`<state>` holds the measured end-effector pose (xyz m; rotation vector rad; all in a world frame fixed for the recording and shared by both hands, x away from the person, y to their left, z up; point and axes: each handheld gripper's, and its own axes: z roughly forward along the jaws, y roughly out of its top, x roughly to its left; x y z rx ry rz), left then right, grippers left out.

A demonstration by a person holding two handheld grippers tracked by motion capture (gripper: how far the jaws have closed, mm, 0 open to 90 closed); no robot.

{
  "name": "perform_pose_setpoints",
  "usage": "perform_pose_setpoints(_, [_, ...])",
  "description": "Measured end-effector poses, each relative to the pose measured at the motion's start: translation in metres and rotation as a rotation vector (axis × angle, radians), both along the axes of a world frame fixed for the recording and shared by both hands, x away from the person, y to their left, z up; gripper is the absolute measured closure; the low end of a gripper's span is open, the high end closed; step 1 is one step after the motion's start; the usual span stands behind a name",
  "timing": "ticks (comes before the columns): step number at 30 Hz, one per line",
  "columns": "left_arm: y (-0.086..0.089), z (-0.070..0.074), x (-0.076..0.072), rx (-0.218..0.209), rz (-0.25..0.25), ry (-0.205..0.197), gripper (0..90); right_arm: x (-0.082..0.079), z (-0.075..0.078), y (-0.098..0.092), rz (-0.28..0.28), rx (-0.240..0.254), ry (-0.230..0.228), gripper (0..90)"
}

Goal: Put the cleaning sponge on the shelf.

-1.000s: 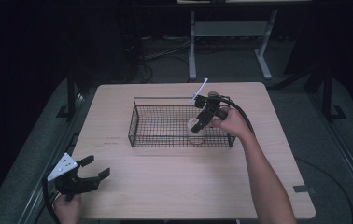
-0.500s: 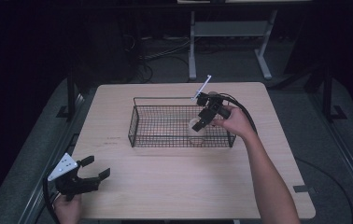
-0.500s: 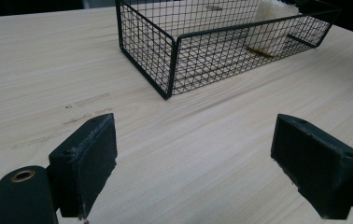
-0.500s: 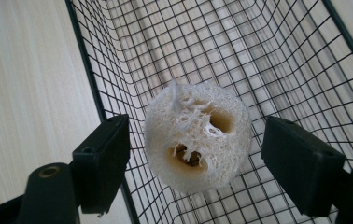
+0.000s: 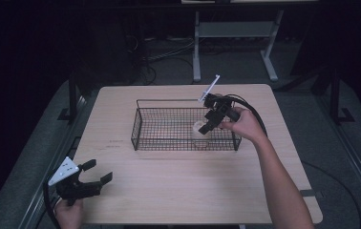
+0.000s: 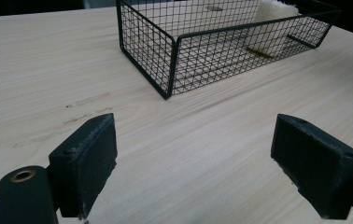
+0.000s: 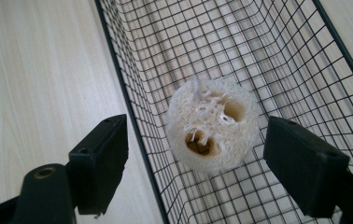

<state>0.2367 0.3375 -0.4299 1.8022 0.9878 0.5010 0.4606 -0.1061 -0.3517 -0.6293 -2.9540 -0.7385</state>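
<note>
The person's right gripper [image 5: 206, 125] is hanging over the right-hand end of the black wire basket [image 5: 140, 128], its jaws standing wide apart with nothing between them. Directly under it, a pale loofah slice [image 7: 213, 125] is sitting on the basket's mesh floor, close to the near wall at that right end; through the right gripper view I can see its two holes facing up and one jaw lining up outside the basket wall while the other is sitting over the inside.

The left gripper [image 5: 87, 180] is resting well away from the basket, toward the near-left corner of the wooden table [image 5: 178, 191], jaws likewise spread and empty, pointing at the basket's near-left corner.

The step in hand looks to be working the loofah at the basket's right end, whether it is just being let go or is about to be picked up I cannot tell. For a clean grasp, I would say the gripper needs shifting inward so both jaws are clearing the wire wall, then coming down straight to bracket the loofah's sides. The sponge is soft, so a gentle squeeze should do.
</note>
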Motion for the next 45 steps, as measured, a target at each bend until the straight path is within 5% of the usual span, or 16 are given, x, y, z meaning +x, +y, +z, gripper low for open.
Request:
perform_pose_setpoints(15, [-0.003, 0.000, 0.000, 0.009, -0.005, 0.002, 13.9, -0.020, 0.016, -0.009, 0.015, 0.009, -0.032, 20.0])
perform_pose_setpoints(45, [-0.005, 0.000, 0.000, 0.019, -0.012, 0.003, 13.9, -0.068, 0.011, -0.037, 0.012, 0.020, -0.057, 20.0])
